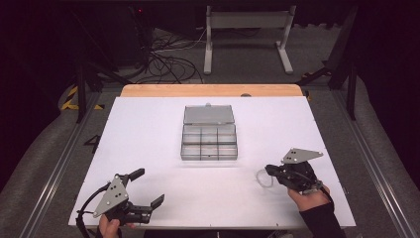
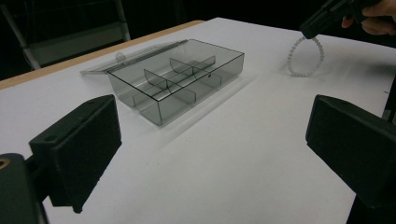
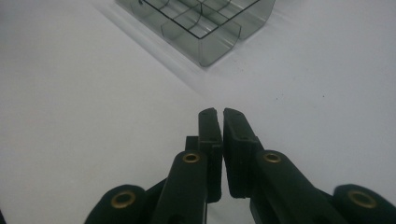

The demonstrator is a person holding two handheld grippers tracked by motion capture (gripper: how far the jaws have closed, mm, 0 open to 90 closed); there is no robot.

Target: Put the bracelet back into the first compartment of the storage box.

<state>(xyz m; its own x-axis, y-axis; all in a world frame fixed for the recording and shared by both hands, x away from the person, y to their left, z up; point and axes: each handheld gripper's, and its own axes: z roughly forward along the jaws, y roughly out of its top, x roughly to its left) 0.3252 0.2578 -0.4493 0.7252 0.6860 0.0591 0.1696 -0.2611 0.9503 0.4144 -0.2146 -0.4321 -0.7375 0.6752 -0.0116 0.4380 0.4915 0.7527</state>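
The right claw is pinched shut on a pale beaded bracelet at about four o'clock on the white tabletop, the loop dangling and, it seems, just brushing the surface. Light, limp and slippery, it is best gripped across the strand. The left claw stands wide apart, and the open compartment box sits at centre.

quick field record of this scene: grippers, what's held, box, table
right gripper: jaws shut on the bead bracelet, near the table's right front
bead bracelet: pale ring of beads, hangs from the right jaws, lower end at the tabletop
left gripper: jaws wide open, nothing between them, near the table's left front
organiser box: clear, divided into compartments, lid open and lying flat behind it, mid-table
compartments: look empty
table: white top, wooden far edge
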